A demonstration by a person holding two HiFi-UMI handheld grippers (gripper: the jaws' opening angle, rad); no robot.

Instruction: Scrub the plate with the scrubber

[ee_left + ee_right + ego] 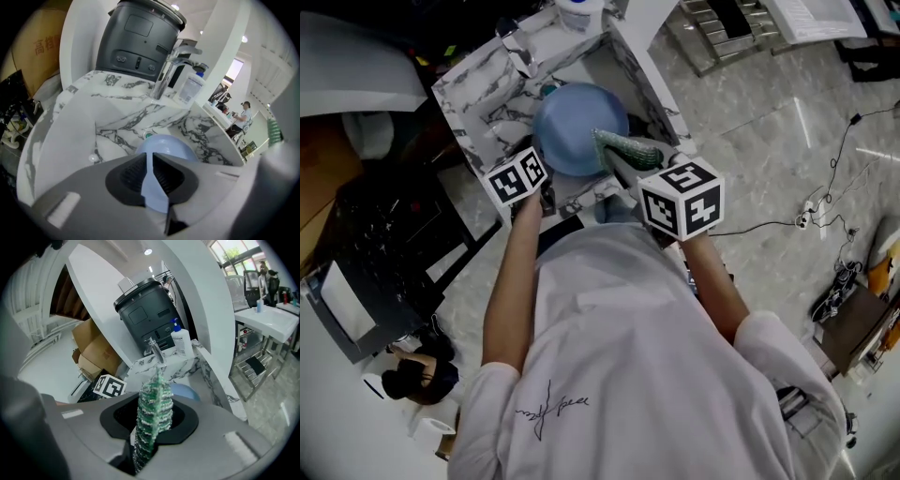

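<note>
A person is leaning over a marble sink (484,86), working with a handheld gripper in each hand. The left gripper (151,177) is pinching the near rim of a pale blue plate (162,146), its ribbed pads closed almost together on the thin edge, and is holding the plate tilted up above the basin, below the faucet (163,78). The right gripper (153,422) is clamping a green mesh scrubber (153,405), which is standing up out of its closed jaws and pointing toward the plate.

From the head view, the scrubber is lying over the plate's near right edge. It appears to be against the surface, though actual contact cannot be confirmed. The plate is sitting over the middle of the basin, between the two marker cubes.

The scrubbing step appears to be at hand, with both tools loaded and brought together. The next move is likely calling for the right gripper to press the scrubber flat against the plate's face and sweep it across. Meanwhile the left gripper would be bracing the rim firmly, since a grip on such a thin edge could let the plate pivot or slip under the rubbing force.
</note>
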